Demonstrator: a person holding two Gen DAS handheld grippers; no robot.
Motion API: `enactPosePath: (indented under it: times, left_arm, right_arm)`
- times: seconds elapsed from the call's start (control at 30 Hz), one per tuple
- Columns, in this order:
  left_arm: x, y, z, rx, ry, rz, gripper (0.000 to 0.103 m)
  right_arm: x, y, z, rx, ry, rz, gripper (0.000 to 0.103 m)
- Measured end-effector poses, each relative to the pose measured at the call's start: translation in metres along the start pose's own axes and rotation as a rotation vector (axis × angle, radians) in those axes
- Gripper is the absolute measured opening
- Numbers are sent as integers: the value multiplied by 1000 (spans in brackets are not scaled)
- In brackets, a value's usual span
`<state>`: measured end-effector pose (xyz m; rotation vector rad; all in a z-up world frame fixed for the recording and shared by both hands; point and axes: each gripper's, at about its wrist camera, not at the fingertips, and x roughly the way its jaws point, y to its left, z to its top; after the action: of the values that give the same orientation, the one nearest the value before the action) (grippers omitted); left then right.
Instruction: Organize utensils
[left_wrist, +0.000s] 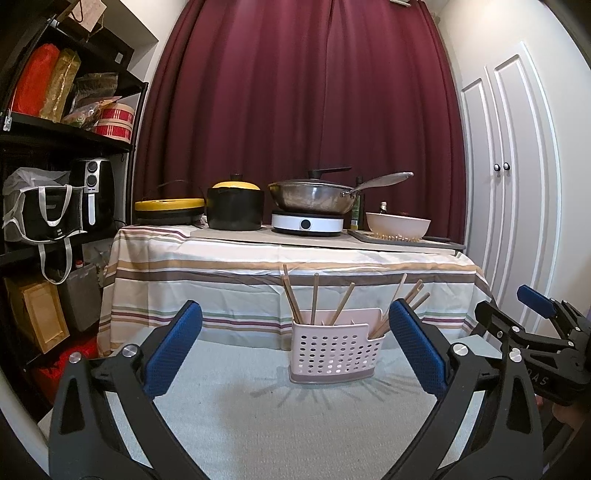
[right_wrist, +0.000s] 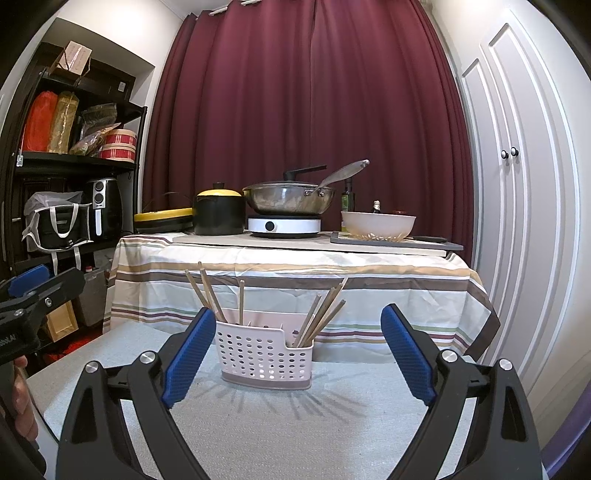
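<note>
Left wrist view shows the left gripper (left_wrist: 295, 339) with its fingers (left_wrist: 173, 347) spread wide and nothing between them, hovering over the near part of the pale surface (left_wrist: 240, 424). Ahead, toward the far edge and about midway along it, stands the perforated holder (left_wrist: 332, 354), with the chopsticks (left_wrist: 314, 299) already upright inside it in two bunches, left and right. No loose utensil shows on the surface, so the sorting looks finished or nearly so. The right gripper (right_wrist: 299, 354) is likewise released and empty. Open room lies all around the holder; beyond the far edge the striped-cloth table (right_wrist: 295, 273) stands close, limiting forward reach.
</note>
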<state>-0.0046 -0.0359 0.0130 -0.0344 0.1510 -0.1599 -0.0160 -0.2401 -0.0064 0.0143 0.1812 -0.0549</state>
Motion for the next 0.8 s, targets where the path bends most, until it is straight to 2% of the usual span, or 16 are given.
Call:
enactPosePath:
  times: [0.33, 0.63, 0.8]
  left_arm:
    - [6, -2, -1, 13, 21, 14, 99]
    - [11, -2, -5, -13, 35, -12, 99]
    - [15, 0, -9, -19, 32, 24, 99]
  right_arm:
    - [2, -3, 0, -3, 6, 1, 89]
    - [6, -1, -3, -5, 17, -2, 89]
    - [9, 0, -6, -4, 29, 1, 89]
